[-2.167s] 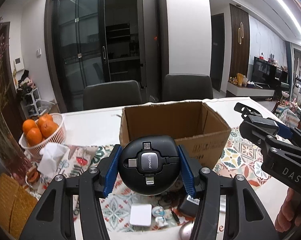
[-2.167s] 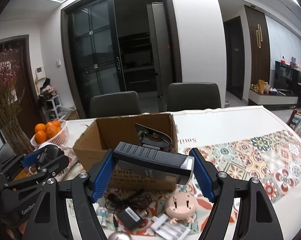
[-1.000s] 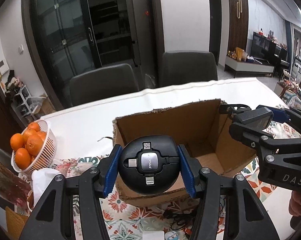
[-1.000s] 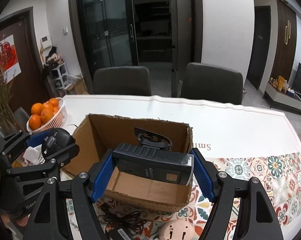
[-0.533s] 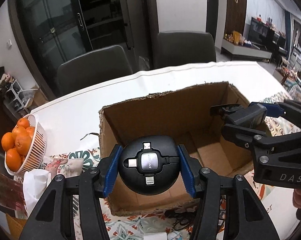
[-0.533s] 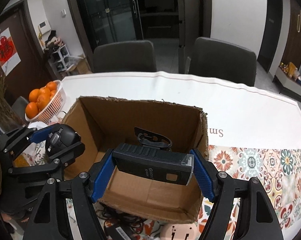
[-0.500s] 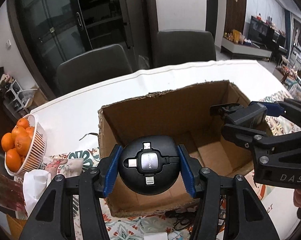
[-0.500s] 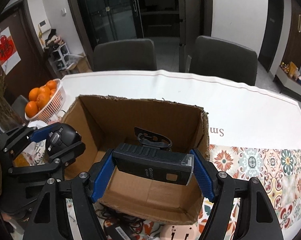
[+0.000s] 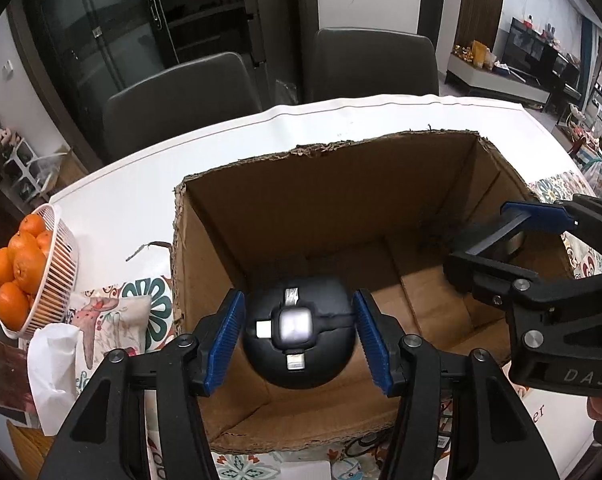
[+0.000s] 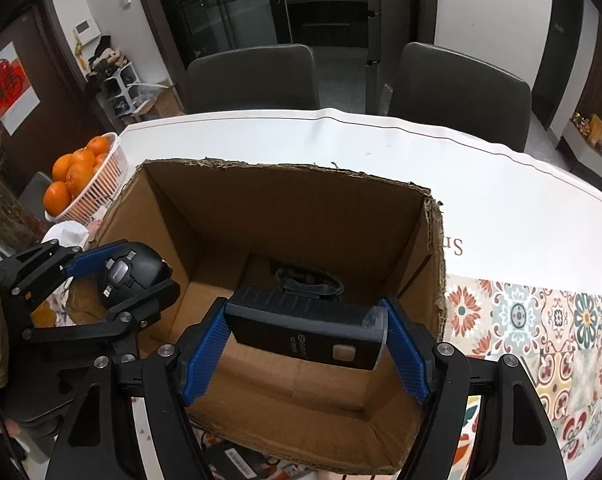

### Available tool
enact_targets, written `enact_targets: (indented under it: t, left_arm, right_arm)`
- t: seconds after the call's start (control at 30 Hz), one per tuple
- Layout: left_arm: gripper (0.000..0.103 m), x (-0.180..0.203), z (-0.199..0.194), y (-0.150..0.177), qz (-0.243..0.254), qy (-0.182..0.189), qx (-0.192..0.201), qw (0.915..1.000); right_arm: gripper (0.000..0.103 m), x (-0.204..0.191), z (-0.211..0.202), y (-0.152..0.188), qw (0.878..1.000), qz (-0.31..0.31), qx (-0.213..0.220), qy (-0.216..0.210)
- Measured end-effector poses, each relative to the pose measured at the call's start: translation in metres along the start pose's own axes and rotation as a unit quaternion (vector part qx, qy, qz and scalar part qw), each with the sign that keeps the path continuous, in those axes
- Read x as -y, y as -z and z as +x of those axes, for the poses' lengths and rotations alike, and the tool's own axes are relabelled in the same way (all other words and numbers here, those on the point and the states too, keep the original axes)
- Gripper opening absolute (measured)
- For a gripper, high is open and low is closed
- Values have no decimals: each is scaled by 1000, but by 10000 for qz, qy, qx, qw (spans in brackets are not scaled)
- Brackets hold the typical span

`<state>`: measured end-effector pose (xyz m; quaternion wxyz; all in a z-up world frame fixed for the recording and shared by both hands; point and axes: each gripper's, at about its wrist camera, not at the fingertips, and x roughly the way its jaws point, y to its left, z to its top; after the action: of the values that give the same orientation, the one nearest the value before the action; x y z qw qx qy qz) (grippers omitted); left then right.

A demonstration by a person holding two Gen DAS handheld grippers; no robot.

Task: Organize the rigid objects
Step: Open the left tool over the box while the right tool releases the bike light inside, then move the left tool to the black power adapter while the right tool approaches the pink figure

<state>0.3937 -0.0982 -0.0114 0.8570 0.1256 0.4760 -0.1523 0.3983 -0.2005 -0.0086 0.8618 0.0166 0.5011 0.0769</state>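
Note:
An open cardboard box (image 9: 237, 216) (image 10: 433, 248) stands on the table. My left gripper (image 9: 297, 336) has its jaws apart, and the round black cable reel (image 9: 297, 334) (image 10: 129, 276) sits blurred between the pads, over the box's left part; gaps show on both sides. My right gripper (image 10: 305, 336) holds a black rectangular work light (image 10: 305, 330) over the box's right part, with narrow gaps at the pads. The right gripper also shows in the left wrist view (image 9: 541, 280). The left gripper also shows in the right wrist view (image 10: 97, 292).
A white basket of oranges (image 9: 25, 276) (image 10: 85, 176) and a crumpled tissue (image 9: 53, 364) lie left of the box. Two dark chairs (image 10: 253, 76) stand behind the table. Small gadgets and cables (image 10: 237, 456) lie in front of the box. A patterned mat (image 10: 541, 328) covers the right.
Both grippers moved forward and down over the box. The left jaws have opened and the cable reel is slipping free, blurred. The right jaws have widened slightly around the work light.

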Motion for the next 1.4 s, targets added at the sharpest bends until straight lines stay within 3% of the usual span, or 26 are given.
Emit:
enact_targets:
  t: [0.23,0.6,1.03,1.4]
  left_arm:
    - [66,0,-13,1,-23,-117,162,9998]
    - [80,0,-47,19,-249,-51,545,9982]
    - [94,9,-86,55,-361,52,995,9944]
    - [97,21,-111,84,-346,-22,1290,9910]
  right_arm:
    - [78,4,-7,4,9999,126,51,-50]
    - [78,-1,-49,21,9963,296,786,181]
    - [79,-7,-89,53,9895,407,1322,410]
    - [82,-14,-121,87,9813,336,1790,616]
